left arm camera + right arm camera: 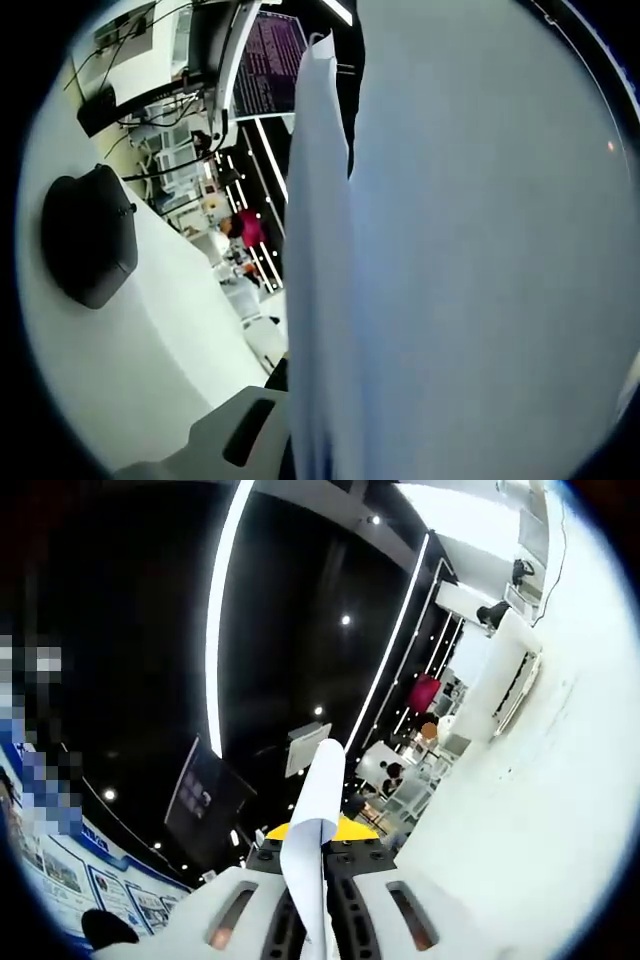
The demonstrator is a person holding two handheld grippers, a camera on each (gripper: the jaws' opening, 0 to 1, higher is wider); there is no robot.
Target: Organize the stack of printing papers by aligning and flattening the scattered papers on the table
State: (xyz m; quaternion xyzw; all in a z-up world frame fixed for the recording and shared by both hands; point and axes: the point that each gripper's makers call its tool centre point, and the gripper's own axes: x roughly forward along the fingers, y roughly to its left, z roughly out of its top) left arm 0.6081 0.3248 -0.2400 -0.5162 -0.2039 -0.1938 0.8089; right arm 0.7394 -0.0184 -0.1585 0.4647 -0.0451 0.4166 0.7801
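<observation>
A stack of white printing papers (470, 260) stands on edge close to the lens in the left gripper view, lifted off the white table (130, 370). My left gripper (308, 452) is shut on its lower edge; one pale jaw shows to the left of the sheets and the other is hidden behind them. In the right gripper view the papers (318, 820) appear edge-on as a thin curled white strip rising between the jaws. My right gripper (312, 912) is shut on that strip, with the white table (530, 820) running along the right side.
A black rounded object (88, 235) lies on the table at the left, with cables and a monitor (270, 60) beyond it. White desks and equipment (490, 670) stand far off under a dark ceiling with light strips.
</observation>
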